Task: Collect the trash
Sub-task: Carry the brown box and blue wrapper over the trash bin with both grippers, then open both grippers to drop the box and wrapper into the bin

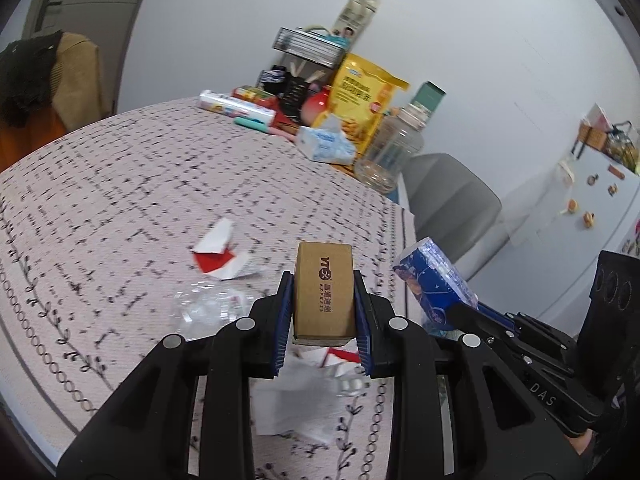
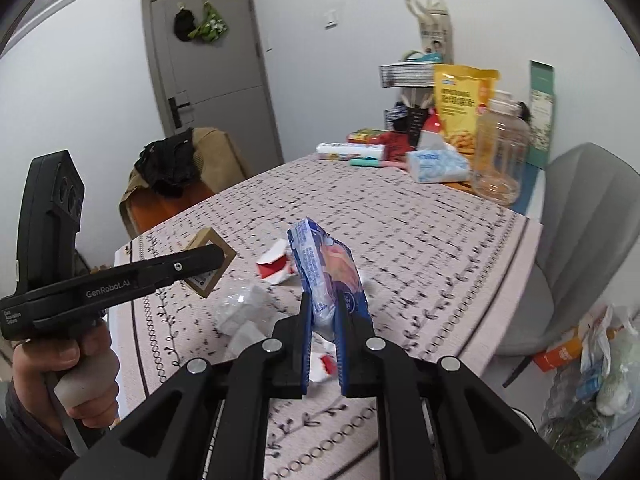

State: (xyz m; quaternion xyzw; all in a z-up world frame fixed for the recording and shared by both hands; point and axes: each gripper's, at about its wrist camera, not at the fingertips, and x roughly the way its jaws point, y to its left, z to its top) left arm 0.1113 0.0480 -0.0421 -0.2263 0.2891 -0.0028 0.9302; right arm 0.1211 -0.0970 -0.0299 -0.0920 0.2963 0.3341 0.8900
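Above the patterned tablecloth (image 1: pixel 120 184), the left gripper (image 1: pixel 323 280) is clamped on a small cardboard box (image 1: pixel 323 292), lifted clear of the surface. The right gripper (image 2: pixel 325 308) pinches a blue plastic packet (image 2: pixel 326 276), also raised. Red-and-white paper scraps (image 1: pixel 220 258) and a clear wrapper (image 1: pixel 208 308) lie on the cloth below.

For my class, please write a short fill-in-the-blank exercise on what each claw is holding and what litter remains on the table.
1. The left claw is shut on a small brown ____ box.
2. The right claw grips a crinkly ____ wrapper.
3. A folded scrap of red and ____ paper lies on the tablecloth.
4. Near the table's far edge stands an empty clear plastic ____.

Missing words: cardboard; blue; white; jar
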